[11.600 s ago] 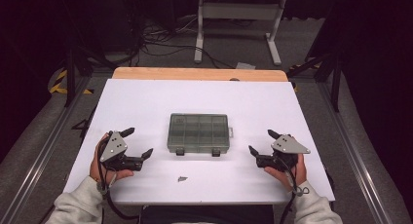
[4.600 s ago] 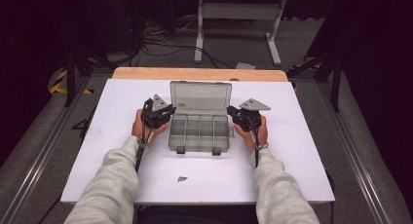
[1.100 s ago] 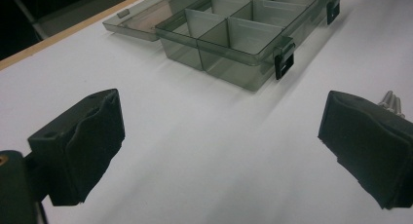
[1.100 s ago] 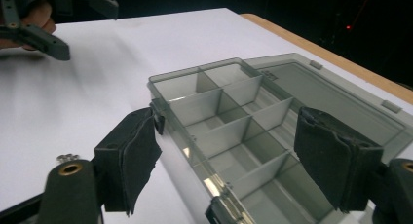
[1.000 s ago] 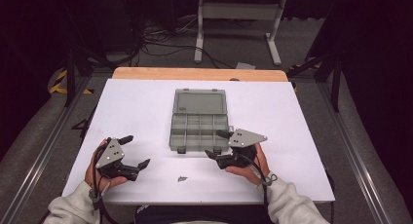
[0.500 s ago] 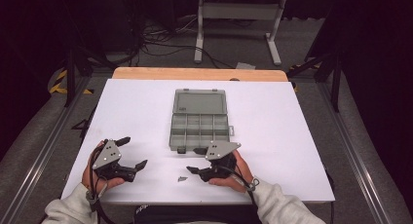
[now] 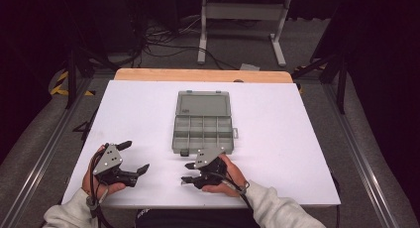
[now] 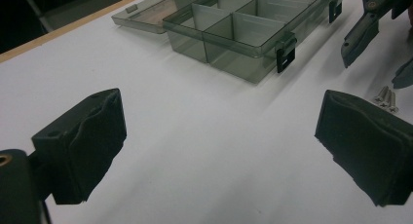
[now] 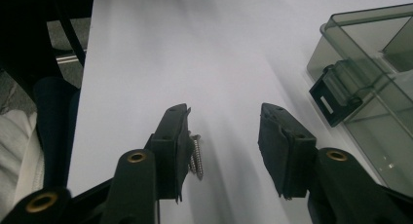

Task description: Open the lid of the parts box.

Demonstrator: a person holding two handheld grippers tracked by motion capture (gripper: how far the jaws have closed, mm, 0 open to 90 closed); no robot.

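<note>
Closing around two small silvery screws (image 9: 195,156), the right gripper (image 9: 221,146) has its black jaws partly parted; the threaded screws lie on the white bench (image 7: 277,139) between them, just beside one rubbery pad, not yet pinched. Just beyond stands a smoky translucent plastic organizer box (image 7: 203,131), its lid flat open, dividers forming small compartments, black latches on its front wall. The left gripper (image 7: 132,158) rests apart at the bench's near edge, jaws spread wide and holding nothing.
</note>
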